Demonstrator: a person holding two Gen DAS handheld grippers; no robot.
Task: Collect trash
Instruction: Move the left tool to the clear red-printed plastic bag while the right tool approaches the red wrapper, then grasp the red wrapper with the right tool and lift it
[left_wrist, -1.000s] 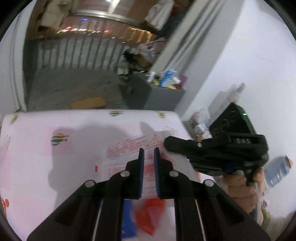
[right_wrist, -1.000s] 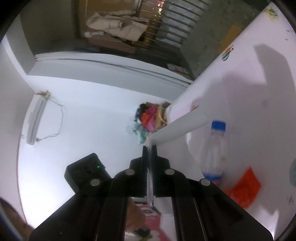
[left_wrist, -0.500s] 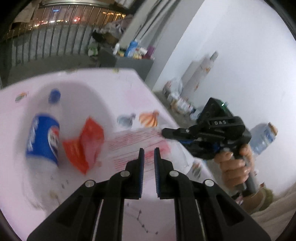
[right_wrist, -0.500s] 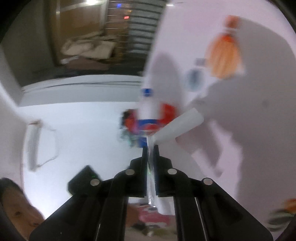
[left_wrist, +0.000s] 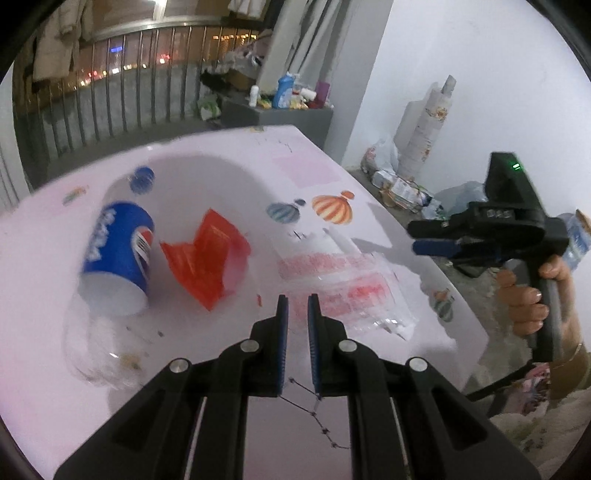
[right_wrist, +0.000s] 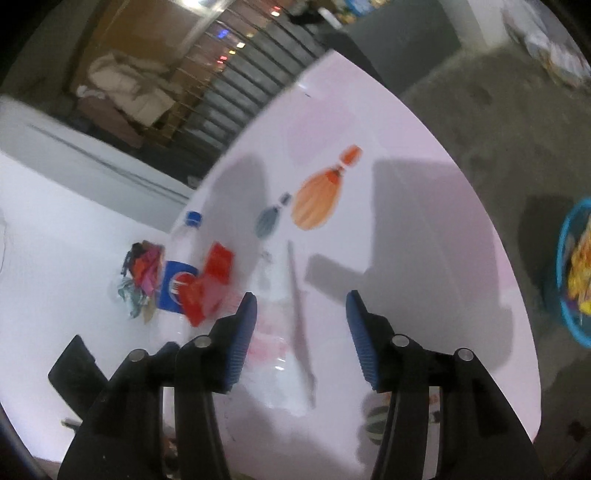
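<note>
A clear plastic wrapper with red print lies flat near the right edge of the white table. Left of it are a crumpled red wrapper and a Pepsi bottle on its side. My left gripper hovers over the wrapper's near edge, shut, with nothing seen between its pads. A hand holds my right gripper past the table's right edge. In the right wrist view my right gripper has its jaws opening wide above the clear wrapper, not touching it. Beyond lie the red wrapper and the bottle.
The table carries printed balloons. On the floor at right stands a blue basket holding colourful trash. Bags and a paper roll lean by the white wall. A grey cabinet with bottles stands behind, near a railing.
The right jaws went from shut on the clear wrapper to wide open, and the wrapper now lies on the table. Both views swung down onto the table; bottle and red wrapper came into view.
</note>
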